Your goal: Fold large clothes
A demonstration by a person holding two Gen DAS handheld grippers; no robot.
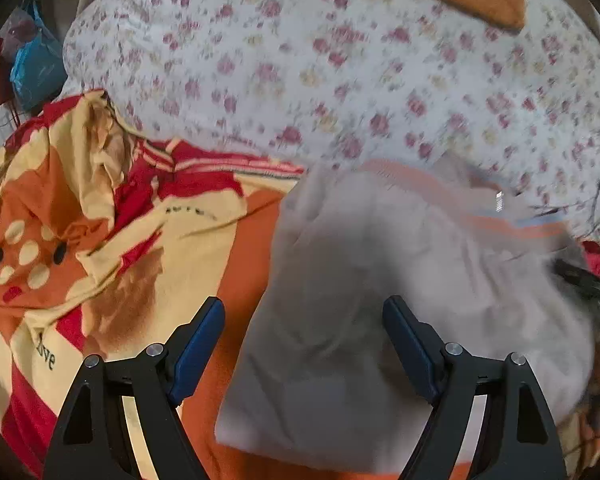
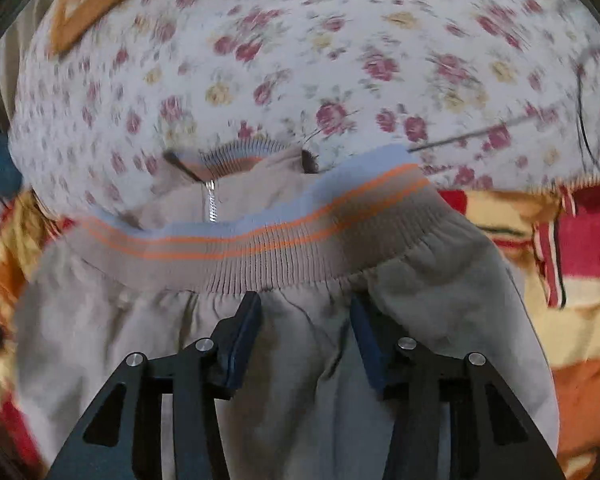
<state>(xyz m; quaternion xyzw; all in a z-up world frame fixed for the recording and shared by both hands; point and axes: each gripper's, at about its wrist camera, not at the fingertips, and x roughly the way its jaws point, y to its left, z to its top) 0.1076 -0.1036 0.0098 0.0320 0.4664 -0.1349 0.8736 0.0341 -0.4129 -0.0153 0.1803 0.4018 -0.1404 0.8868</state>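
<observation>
Lying on the orange and red blanket (image 1: 148, 220), just below the flowery quilt (image 1: 340, 60), the grey jacket (image 2: 260, 360) looks partly folded, with its striped stretchy band (image 2: 260, 240) turned up over the zipper (image 2: 211, 200). It looks soft, floppy and fairly thick, so it will likely sag and bunch when lifted. The left claw (image 1: 304, 344) is wide open over the jacket's side and holds nothing. The right claw (image 2: 306, 340) is open too, its tips resting by the cloth just under the band. The ribbed band seems the best place to pinch, since it is thick and not slippery.
</observation>
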